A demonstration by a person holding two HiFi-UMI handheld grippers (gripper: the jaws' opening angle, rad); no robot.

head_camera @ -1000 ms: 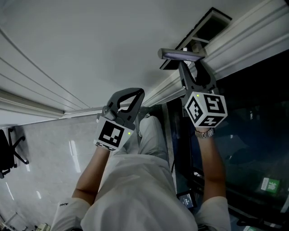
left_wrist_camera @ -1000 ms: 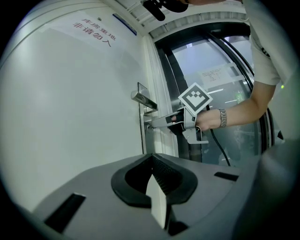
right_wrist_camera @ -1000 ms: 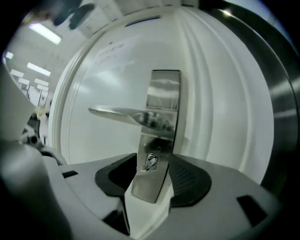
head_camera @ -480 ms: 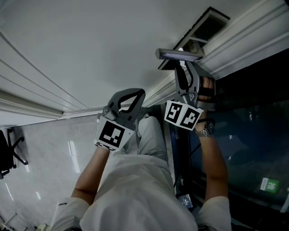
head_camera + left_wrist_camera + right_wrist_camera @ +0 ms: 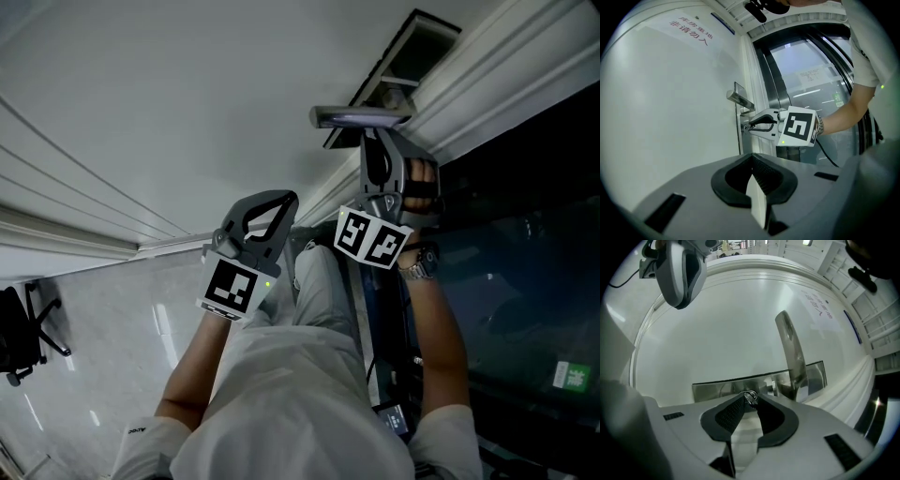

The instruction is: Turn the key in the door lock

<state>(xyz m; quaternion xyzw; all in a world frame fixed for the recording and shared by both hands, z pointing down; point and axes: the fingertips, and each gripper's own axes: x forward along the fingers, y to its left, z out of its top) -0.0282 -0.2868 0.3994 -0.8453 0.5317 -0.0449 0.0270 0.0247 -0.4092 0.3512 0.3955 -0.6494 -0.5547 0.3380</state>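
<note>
- The white door fills the head view from 9 to 1 o'clock.
- The left gripper hangs at 8 o'clock from the other one, its jaws clenched together on nothing.
- The right gripper reaches the lock. Its jaws have just been closing and now grasp the key.
- The metal lock plate lies on the door.
- The lever handle stands at 1 o'clock from the key.
- The key sits in the lock plate, between the jaw tips.
</note>
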